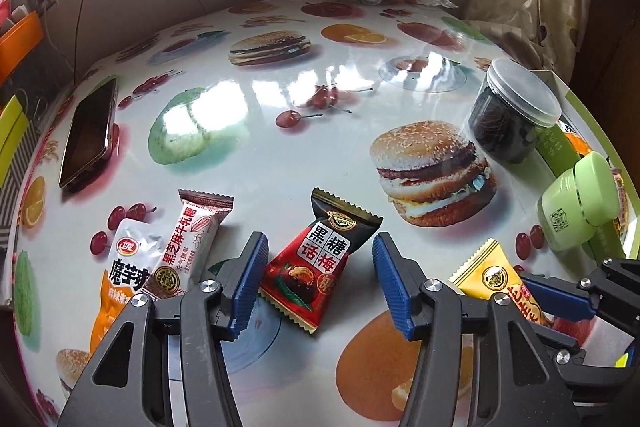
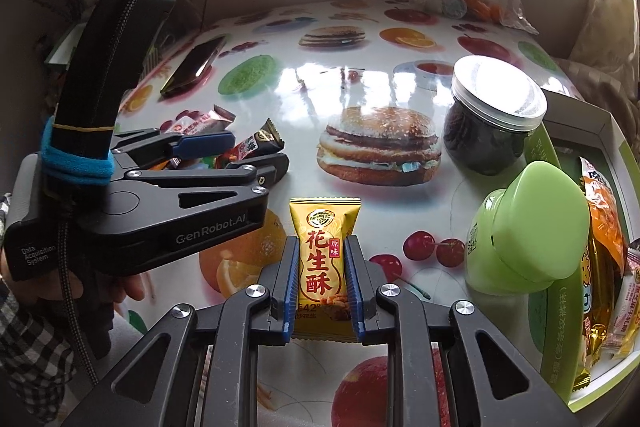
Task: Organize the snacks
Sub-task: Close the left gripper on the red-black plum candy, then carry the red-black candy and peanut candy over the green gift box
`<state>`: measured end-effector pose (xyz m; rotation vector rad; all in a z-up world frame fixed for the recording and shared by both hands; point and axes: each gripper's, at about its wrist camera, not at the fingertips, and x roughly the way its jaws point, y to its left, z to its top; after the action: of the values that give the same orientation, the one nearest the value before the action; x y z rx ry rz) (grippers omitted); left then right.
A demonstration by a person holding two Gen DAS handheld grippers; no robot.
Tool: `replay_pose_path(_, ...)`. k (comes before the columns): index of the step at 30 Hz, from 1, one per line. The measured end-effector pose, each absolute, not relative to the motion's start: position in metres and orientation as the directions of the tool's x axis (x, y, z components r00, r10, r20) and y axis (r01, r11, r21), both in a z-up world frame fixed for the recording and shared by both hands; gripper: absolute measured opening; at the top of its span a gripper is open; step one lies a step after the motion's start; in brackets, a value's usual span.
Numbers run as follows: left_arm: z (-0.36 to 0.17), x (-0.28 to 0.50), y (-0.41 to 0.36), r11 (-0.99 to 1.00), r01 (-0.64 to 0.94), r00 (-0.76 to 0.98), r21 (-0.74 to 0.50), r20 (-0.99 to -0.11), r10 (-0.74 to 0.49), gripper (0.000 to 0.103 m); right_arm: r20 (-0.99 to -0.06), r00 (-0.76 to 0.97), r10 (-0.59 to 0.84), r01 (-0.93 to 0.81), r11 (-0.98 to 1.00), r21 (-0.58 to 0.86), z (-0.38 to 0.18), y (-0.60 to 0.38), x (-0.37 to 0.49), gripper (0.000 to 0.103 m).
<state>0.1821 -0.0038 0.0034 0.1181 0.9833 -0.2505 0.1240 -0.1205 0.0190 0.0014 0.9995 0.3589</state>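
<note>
At lower centre, the right gripper [image 2: 322,283] clamps the yellow foil peanut-crisp packet [image 2: 323,259], likely bound for the green-edged box [image 2: 560,359] at right; the left gripper [image 1: 320,279] straddles, unclenched, the red-black plum-candy packet [image 1: 318,263] on the table [image 1: 248,155].

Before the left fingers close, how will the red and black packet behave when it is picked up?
The red and black packet looks like thin crimped foil, so probably light and it may crumple. It lies flat on the glossy table, so it could slide. The ribbed left fingers should help the grip.
</note>
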Motion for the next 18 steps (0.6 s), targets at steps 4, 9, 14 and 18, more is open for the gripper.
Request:
replay_pose_path(4, 0.003, 0.182, -0.004, 0.965, 0.262, 0.535, -0.012, -0.831, -0.156, 0.048, -0.823, 0.484, 0.297, -0.294, 0.941, 0.166, 0.018, -0.120, 0.124, 0.020)
replay_pose_path(9, 0.005, 0.182, -0.006, 0.964, 0.264, 0.534, -0.006, -0.832, -0.152, 0.029, -0.820, 0.489, 0.296, -0.295, 0.941, 0.165, 0.018, -0.121, 0.124, 0.020)
replay_pose_path(14, 0.007, 0.179, -0.006, 0.966, 0.259, 0.536, -0.011, -0.830, -0.153, 0.025, -0.817, 0.495, 0.294, -0.291, 0.943, 0.163, 0.019, -0.121, 0.122, 0.020)
replay_pose_path(18, 0.016, 0.172, -0.005, 0.966, 0.259, 0.551, -0.012, -0.820, -0.157, 0.025, -0.810, 0.509, 0.292, -0.289, 0.944, 0.159, 0.025, -0.122, 0.119, 0.020)
